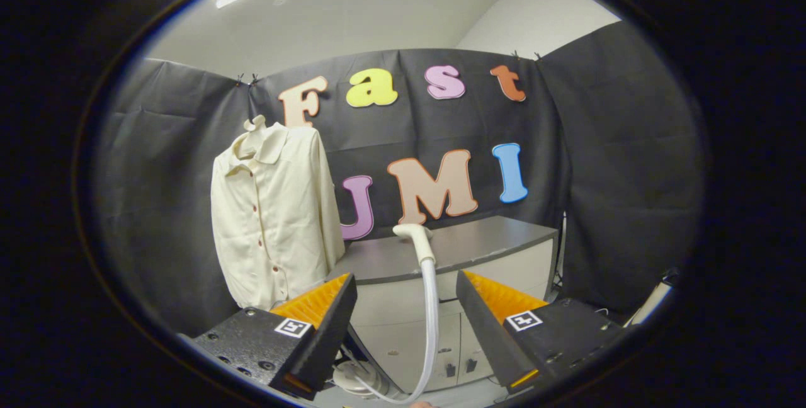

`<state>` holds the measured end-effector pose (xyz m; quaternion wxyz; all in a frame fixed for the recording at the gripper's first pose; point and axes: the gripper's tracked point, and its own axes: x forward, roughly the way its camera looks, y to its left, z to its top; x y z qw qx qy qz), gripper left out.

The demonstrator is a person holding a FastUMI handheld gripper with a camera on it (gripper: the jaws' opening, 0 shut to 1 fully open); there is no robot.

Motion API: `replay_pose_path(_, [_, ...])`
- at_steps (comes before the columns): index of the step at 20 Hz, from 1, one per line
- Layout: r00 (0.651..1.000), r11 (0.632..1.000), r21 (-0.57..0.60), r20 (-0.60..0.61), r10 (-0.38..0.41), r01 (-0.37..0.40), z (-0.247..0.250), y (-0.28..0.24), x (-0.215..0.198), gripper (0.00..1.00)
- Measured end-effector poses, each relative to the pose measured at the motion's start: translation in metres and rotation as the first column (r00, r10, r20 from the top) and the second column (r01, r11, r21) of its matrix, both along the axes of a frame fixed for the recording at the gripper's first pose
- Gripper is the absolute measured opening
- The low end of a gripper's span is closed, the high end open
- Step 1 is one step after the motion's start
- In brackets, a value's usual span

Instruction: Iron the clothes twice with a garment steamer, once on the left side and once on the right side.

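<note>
Ahead, the gripper (406,307) gapes wide, holding nothing; beyond its fingers the steamer head (415,239) stands upright, the cream shirt (271,232) hanging to its left.

The hand-held gripper (406,307) is showing two wedge-shaped fingers (327,326) with ribbed inner pads, standing spread apart with a wide gap between them and pressing on nothing. Behind each finger a dark, speckled block is sitting; the block (242,339) behind the left finger is carrying several round screw heads on its top. Each block is wearing a small square black-and-white marker (293,327) just behind its finger's ribbed pad.
</note>
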<state>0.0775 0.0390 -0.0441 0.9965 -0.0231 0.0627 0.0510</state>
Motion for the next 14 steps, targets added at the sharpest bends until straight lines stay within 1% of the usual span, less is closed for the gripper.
replay_pose_path(2, [1.0, 1.0, -0.016, -0.023, 0.011, -0.011, -0.006, 0.003, 0.014, 0.96])
replay_pose_path(6, [0.996, 0.996, -0.087, -0.083, 0.018, -0.026, -0.021, 0.004, 0.051, 0.97])
replay_pose_path(10, [0.993, 0.984, -0.172, -0.116, 0.033, -0.052, -0.013, 0.01, 0.098, 0.97])
replay_pose_path(14, [0.99, 0.962, -0.269, -0.142, 0.015, -0.054, 0.005, 0.012, 0.152, 0.99])
